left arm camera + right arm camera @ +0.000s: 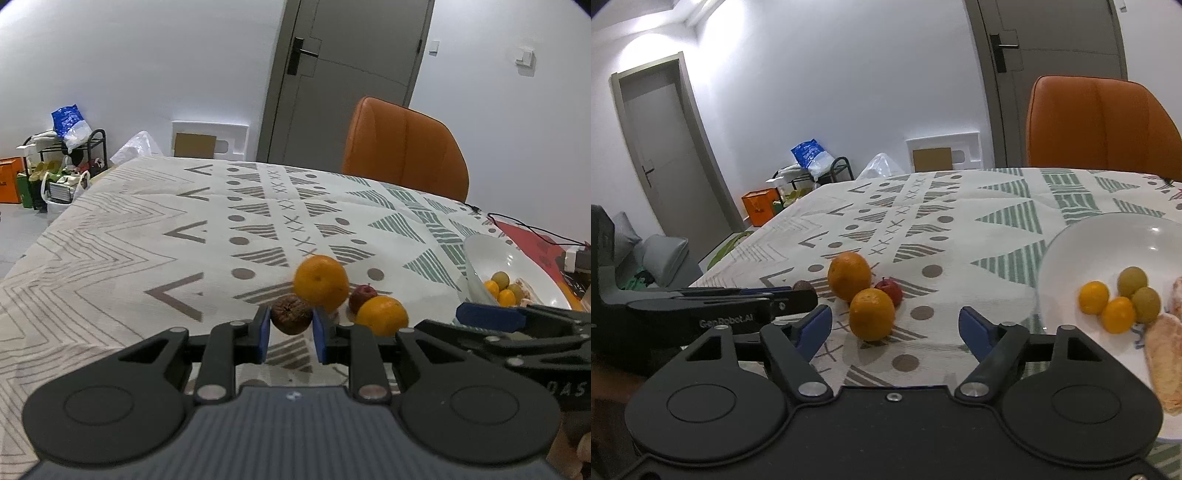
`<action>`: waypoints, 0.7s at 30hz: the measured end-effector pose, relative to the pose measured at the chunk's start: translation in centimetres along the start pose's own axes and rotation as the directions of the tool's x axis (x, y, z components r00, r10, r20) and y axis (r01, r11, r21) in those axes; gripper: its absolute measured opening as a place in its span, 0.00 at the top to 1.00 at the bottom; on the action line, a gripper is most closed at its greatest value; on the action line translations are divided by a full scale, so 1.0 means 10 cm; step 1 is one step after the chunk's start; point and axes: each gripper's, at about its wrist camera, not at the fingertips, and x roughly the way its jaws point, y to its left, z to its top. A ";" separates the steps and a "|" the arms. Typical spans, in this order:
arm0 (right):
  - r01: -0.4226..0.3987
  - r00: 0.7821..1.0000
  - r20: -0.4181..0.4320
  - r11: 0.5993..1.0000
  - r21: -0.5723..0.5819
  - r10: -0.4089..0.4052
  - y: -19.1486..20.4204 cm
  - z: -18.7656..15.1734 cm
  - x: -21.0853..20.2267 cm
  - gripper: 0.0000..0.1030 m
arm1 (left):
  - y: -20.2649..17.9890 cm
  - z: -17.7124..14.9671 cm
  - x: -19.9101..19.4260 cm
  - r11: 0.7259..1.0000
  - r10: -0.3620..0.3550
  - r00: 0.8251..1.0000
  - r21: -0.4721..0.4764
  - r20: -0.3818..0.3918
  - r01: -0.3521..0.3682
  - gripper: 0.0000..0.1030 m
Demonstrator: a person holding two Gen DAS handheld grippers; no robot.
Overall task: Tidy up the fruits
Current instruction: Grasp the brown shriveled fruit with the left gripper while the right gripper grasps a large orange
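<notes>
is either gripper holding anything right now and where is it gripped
The left gripper holds the brown fruit, pads on its two sides. The right gripper is open and holds nothing.

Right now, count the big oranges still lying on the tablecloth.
2: the far orange beside the held brown fruit, the near orange touching the small red apple.

The left gripper (290, 325) is clamping its blue pads together; the right gripper (895, 325) is hovering with jaws parted.

Left of the far orange (320, 282) the tablecloth (122, 236) lies clear; right of it, the white bowl (517, 258) blocks passage.
</notes>
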 end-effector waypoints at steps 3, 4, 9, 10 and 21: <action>-0.006 1.000 -0.011 1.000 -0.008 0.006 0.05 0.00 0.06 0.30 | 0.05 0.01 -0.04 1.000 0.009 1.000 -0.009 0.008 -0.009 0.78; -0.009 1.000 -0.013 1.000 -0.010 0.009 0.06 0.01 0.07 0.30 | 0.07 0.02 -0.06 1.000 0.012 1.000 -0.011 0.011 -0.012 0.78; -0.019 1.000 -0.021 1.000 -0.020 0.018 0.13 0.01 0.15 0.33 | 0.17 0.02 -0.14 0.999 0.030 0.999 -0.025 0.022 -0.030 0.78; -0.019 1.000 -0.024 1.000 -0.023 0.019 0.14 0.01 0.17 0.34 | 0.20 0.01 -0.16 0.999 0.036 0.999 -0.028 0.024 -0.035 0.78; 0.011 0.998 -0.063 0.998 -0.059 -0.015 0.21 0.03 0.39 0.61 | 0.38 0.01 -0.33 0.996 0.074 0.996 -0.062 0.050 -0.071 0.78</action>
